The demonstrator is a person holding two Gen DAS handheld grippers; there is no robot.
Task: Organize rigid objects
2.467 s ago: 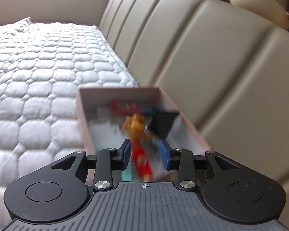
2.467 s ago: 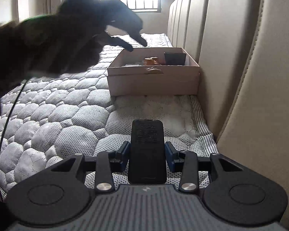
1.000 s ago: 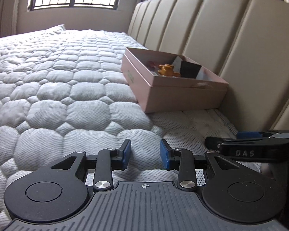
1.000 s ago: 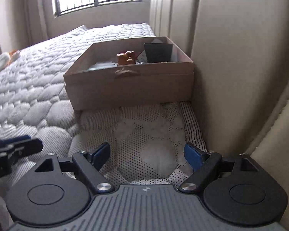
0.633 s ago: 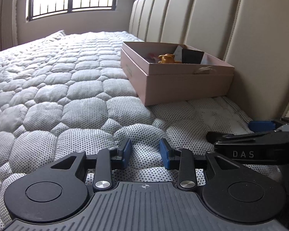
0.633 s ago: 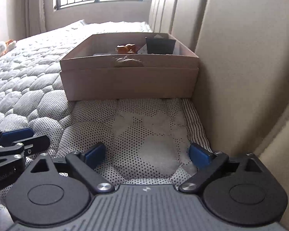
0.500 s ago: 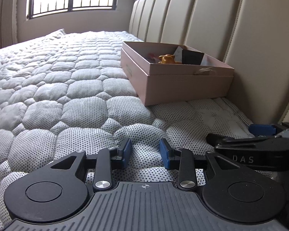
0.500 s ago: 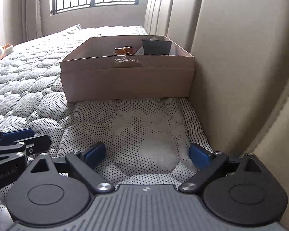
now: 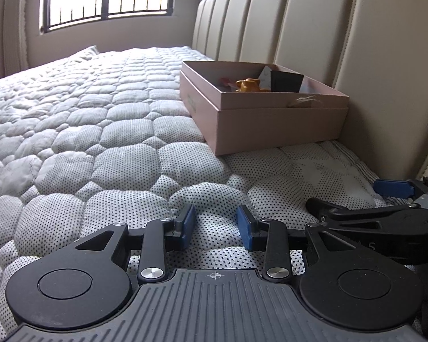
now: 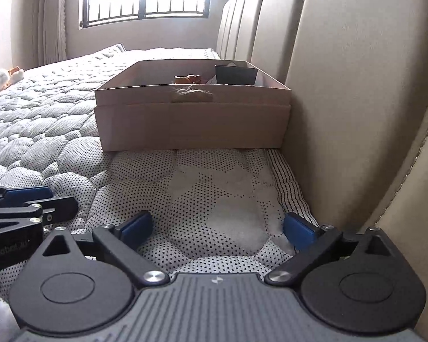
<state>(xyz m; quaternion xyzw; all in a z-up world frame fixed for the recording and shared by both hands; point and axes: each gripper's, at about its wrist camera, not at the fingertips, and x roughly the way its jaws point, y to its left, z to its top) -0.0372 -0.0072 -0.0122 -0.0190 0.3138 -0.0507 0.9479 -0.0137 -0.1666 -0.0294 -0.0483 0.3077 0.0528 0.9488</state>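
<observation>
Both grippers are hovering low over the quilted bed [image 9: 105,131] with nothing between their jaws: the right gripper [image 10: 216,228] has just been spreading its jaws and is now showing them wide apart over bare mattress, while the left gripper [image 9: 215,223] is keeping a narrow gap, its blue pads [image 9: 189,219] holding nothing. Beside each one, the other's black body is showing at the frame edge, so the two are sitting close together. Farther out, the pink cardboard box [image 10: 191,122] is resting on the bed against the padded headboard [image 10: 342,91], and inside it an orange toy figure [image 9: 249,84] and a dark folded card piece [image 9: 286,81] are lying near the far end. No loose object is appearing on the bed near the jaws, so the sorting is looking close to done, or the next item is lying out of view. Doing this step well probably means lifting clear of the soft quilt before swinging, and keeping the two grippers from knocking together.
</observation>
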